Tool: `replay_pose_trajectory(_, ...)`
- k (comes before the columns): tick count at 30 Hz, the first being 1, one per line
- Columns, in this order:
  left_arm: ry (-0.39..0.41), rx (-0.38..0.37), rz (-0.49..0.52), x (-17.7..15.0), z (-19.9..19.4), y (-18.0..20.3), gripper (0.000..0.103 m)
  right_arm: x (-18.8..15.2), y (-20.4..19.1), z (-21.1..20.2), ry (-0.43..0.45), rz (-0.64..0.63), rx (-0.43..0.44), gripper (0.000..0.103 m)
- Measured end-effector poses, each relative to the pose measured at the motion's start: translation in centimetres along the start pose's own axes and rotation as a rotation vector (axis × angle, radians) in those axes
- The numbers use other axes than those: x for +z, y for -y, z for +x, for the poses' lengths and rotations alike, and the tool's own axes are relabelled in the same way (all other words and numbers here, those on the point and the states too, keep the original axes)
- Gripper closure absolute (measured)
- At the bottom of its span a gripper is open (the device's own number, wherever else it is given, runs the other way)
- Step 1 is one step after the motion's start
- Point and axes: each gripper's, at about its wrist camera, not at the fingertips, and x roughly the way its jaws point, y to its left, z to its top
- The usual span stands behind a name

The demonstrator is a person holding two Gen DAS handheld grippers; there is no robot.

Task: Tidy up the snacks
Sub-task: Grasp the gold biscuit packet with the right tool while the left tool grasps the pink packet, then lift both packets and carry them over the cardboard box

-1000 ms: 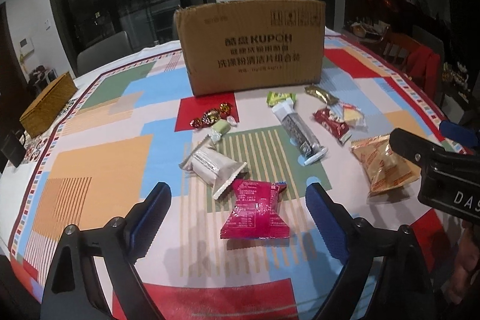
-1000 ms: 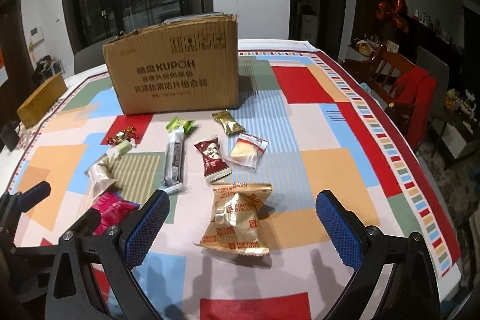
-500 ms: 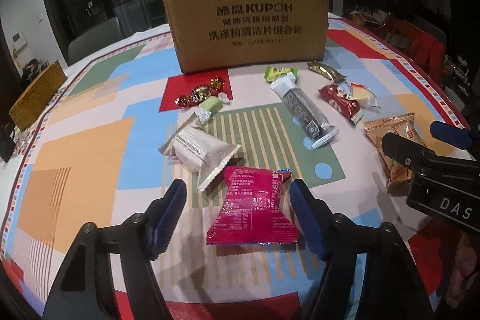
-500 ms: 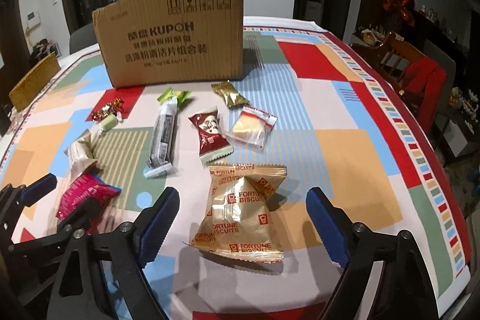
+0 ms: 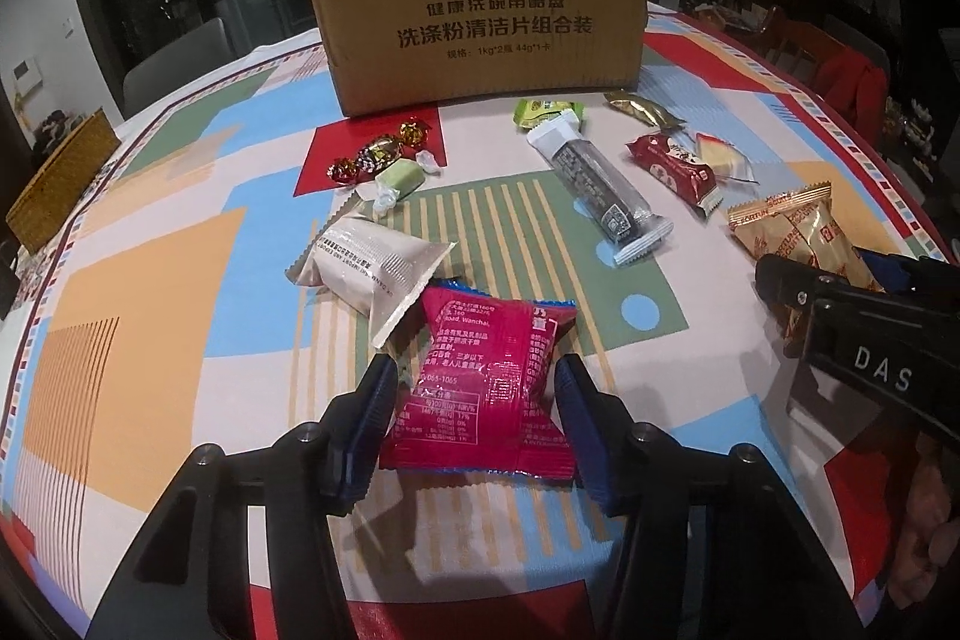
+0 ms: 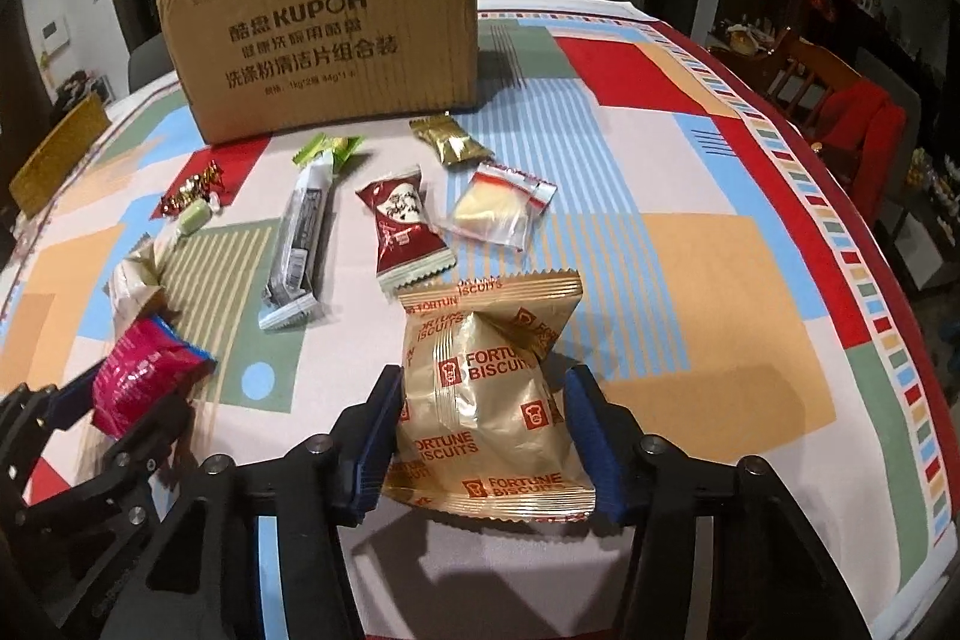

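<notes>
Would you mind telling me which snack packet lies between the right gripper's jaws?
The gold Fortune Biscuits packet; the magenta packet sits in the left gripper.

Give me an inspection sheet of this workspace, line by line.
Surface: tablecloth, colour blocks.
Job's things: pink packet between left tongs; gold biscuit packet between right tongs; other snacks lie loose before the box.
Clutter: woven case at the far left edge.
Grippers: both tongs touch their packets' sides; a firm grip cannot be told.
Cables: nothing seen.
Surroundings: dark windows, chair.
</notes>
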Motion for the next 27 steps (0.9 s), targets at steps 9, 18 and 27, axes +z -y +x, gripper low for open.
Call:
replay_pose_trajectory(9, 0.022, 0.004, -0.015, 0.0, -1.0, -0.3, 0.055, 0.0, -0.4, -1.2, 0.025, -0.007, 0.019, 0.051)
replay_pose_trajectory(18, 0.058, -0.004, -0.034, 0.5, -3.4, -0.5, 0.057, 0.4, -0.3, -4.0, 0.077, -0.006, 0.023, 0.051)
replay_pose_trajectory(27, 0.101, -0.004, -0.065, 1.3, -5.8, -1.3, 0.057, 0.9, -0.4, -6.3, 0.122, -0.013, 0.02, 0.051)
